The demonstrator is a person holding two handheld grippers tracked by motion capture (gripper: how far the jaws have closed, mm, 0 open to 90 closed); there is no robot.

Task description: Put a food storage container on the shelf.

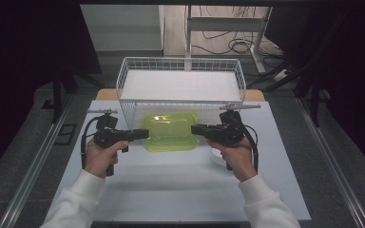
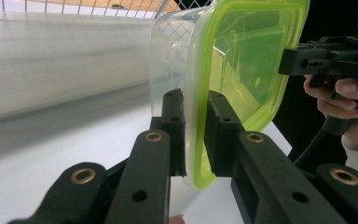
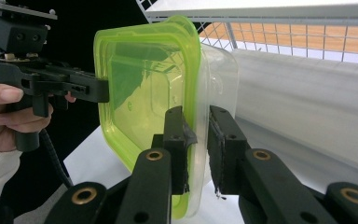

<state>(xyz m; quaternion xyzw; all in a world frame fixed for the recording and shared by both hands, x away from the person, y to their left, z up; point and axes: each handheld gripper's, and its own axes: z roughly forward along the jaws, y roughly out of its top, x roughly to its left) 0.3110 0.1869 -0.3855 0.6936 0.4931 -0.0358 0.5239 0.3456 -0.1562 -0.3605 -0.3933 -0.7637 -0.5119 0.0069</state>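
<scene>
Clear plastic rectangular container with translucent green lid, held level between the grippers just before the white wire basket: left gripper and right gripper each pinch an opposite short-end rim.

My tongs' jaws look matt black plastic w/ brass-coloured rivets. Container lid: glossy see-through lime plastic; tub under it clear, smooth plastic. Basket: white coated wire, w/ a matt white sheet inside. Table top: smooth, matt pale surface. My sleeves: soft white cloth.
</scene>
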